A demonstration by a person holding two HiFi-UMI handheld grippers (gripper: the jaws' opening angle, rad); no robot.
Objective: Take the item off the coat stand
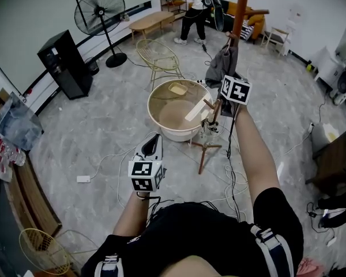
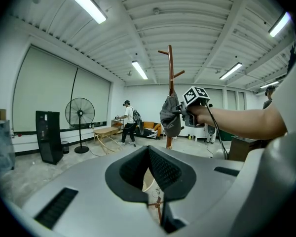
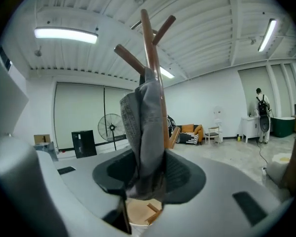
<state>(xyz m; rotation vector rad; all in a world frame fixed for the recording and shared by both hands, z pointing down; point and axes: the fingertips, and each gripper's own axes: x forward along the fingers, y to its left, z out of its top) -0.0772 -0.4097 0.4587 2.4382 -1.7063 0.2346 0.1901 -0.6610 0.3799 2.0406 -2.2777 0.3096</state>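
1. Closest in, the left gripper (image 1: 154, 138) is held low in front of the person's body, above the floor (image 1: 104, 131) and well apart from the coat stand (image 1: 240, 7). In the left gripper view its jaws (image 2: 149, 149) are closed tip to tip with nothing between them.
2. The right gripper (image 1: 225, 69) is stretched forward at the end of the person's bare arm, up against the stand's pole.
3. In the right gripper view its jaws (image 3: 145, 167) are partly closed and pinch the lower folds of the grey fabric item (image 3: 143, 122), which fills the gap between the pads.
4. The grey fabric item (image 1: 224, 55) hangs on the coat stand, draped against the brown pole (image 3: 149, 43) just below its angled pegs. From the left gripper view it (image 2: 170, 115) droops beside the pole (image 2: 170, 68), with the right gripper touching its side.
5. A round beige tub (image 1: 174, 135) sits on the floor just beside the stand's wooden feet.
6. Farther back on the floor stand a pedestal fan (image 1: 100, 11), a black cabinet (image 1: 65, 62) and a wire chair (image 1: 158, 56). Another person (image 1: 193, 10) stands near the far wall.
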